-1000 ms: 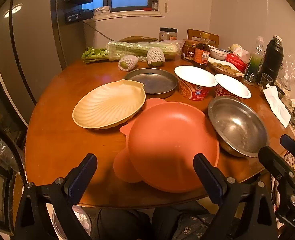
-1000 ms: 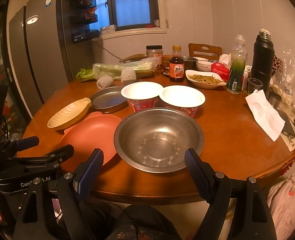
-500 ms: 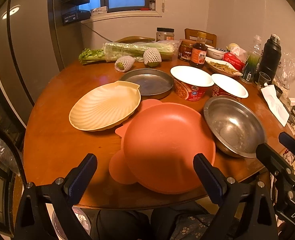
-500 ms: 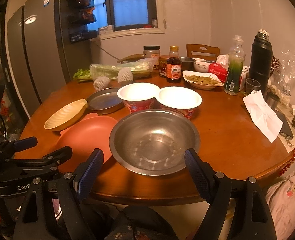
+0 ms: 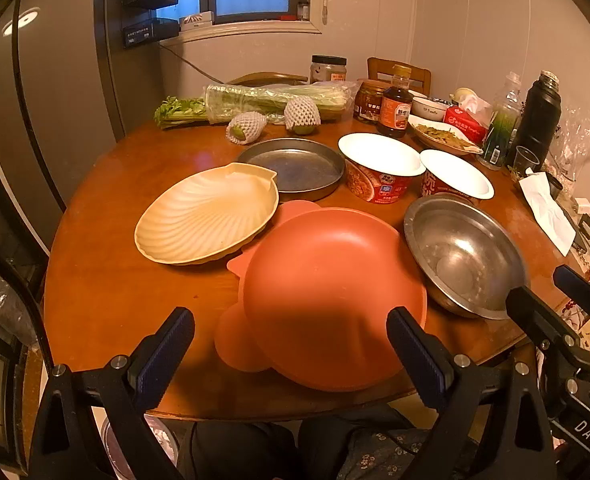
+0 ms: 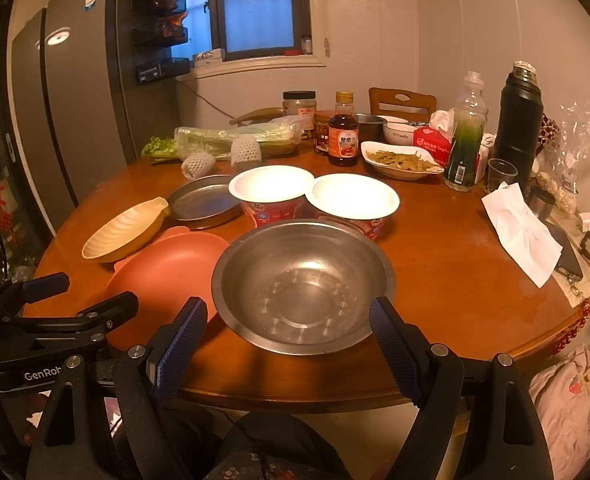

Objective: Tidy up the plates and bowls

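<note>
Both tongs are hanging spread apart and empty at the near edge of the round wooden table — the left tongs facing the orange bear-shaped plate, the right tongs facing the steel bowl just beside it.

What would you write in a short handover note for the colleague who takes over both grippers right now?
Left gripper: open, empty, at the near table edge facing the orange plate.
Right gripper: open, empty, facing the steel bowl.
Dishes all on the round table: the shell-shaped cream plate overlaps the orange plate's rim; the flat steel pan sits behind it; two white-topped noodle bowls stand behind the steel bowl.
Done: nothing stacked or gripped yet.
Left: gather plates together and bowls together; probably start with the two nearest pieces.
</note>
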`<state>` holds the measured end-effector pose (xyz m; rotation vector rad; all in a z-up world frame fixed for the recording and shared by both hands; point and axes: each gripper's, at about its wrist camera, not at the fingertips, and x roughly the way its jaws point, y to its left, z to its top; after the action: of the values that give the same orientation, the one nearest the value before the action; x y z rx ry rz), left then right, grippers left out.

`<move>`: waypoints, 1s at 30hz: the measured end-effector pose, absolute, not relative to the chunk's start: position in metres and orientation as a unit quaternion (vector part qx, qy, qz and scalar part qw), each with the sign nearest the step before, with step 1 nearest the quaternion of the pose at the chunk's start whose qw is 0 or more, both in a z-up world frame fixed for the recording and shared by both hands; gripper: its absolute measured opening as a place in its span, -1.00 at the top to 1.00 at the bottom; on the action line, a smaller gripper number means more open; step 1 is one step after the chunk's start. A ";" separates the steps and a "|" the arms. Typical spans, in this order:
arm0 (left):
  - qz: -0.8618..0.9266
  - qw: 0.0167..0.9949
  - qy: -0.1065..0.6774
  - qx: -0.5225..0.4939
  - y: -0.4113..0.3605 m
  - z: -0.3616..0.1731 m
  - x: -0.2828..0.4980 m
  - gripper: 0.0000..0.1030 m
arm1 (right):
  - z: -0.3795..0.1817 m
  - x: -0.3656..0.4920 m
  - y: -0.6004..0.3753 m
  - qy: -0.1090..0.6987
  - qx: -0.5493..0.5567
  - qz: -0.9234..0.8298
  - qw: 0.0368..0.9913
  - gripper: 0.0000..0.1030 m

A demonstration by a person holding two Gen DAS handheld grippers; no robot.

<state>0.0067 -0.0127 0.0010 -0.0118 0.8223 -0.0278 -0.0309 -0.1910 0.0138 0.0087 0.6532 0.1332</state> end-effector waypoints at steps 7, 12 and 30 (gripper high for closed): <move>-0.013 0.916 0.400 -0.009 -0.010 0.002 0.010 -0.89 | 0.015 -0.028 -0.188 0.322 0.005 0.068 0.944 -0.63; -0.011 0.917 0.399 -0.013 -0.005 0.005 0.014 -0.89 | 0.017 -0.024 -0.184 0.322 0.007 0.074 0.944 -0.63; 0.047 0.917 0.392 -0.059 0.059 0.020 0.039 -0.89 | 0.050 0.020 -0.131 0.315 0.002 0.136 0.939 -0.63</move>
<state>0.0393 0.0592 0.0197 -0.1217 0.8062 0.0957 0.0199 -0.1307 0.0501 0.0039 0.6424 0.2785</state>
